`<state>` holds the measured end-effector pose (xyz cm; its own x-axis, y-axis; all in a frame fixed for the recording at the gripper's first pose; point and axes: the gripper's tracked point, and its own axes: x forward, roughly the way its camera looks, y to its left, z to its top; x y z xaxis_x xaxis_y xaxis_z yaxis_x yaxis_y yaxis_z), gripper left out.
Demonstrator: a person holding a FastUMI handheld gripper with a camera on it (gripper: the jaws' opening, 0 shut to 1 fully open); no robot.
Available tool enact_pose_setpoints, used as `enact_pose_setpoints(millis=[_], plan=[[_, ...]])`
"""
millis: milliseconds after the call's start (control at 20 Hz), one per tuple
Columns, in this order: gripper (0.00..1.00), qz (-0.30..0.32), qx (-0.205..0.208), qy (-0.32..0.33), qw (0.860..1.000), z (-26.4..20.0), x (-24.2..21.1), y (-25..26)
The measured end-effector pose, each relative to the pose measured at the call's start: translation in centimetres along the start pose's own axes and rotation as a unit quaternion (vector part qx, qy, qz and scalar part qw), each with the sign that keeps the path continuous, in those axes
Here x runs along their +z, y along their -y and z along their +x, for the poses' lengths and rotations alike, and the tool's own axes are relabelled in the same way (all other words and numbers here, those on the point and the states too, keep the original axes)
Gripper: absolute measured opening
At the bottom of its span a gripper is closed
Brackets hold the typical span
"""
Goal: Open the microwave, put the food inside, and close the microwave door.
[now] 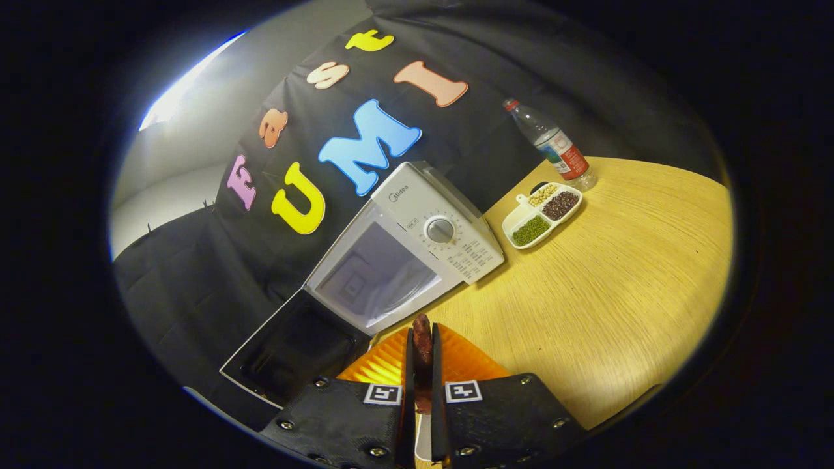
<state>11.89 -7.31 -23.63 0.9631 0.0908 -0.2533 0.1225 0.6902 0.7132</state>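
Surface of pale wood carries everything here, and the microwave is seen at its far left, with its door swung fully open toward the near left and the cavity exposed and bare. A divided dish of beans and a water bottle are set at the far right, well apart from the path. An orange plate is seen just beyond the gripper, whose jaws are closed to a narrow gap on a dark reddish piece of food. The insertion is judged best done by keeping the load level, aiming squarely at the cavity's mouth, clearing the door's edge, and lowering gently onto the floor before release.
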Motion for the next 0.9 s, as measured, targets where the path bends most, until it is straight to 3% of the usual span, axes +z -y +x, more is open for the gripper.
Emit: enact_pose_setpoints(millis=[450,900], plan=[[0.10,-0.055,0.026,0.034,0.998,6.4,0.3,-8.3],[0.10,-0.073,0.012,0.048,0.996,18.4,-1.1,-12.7]])
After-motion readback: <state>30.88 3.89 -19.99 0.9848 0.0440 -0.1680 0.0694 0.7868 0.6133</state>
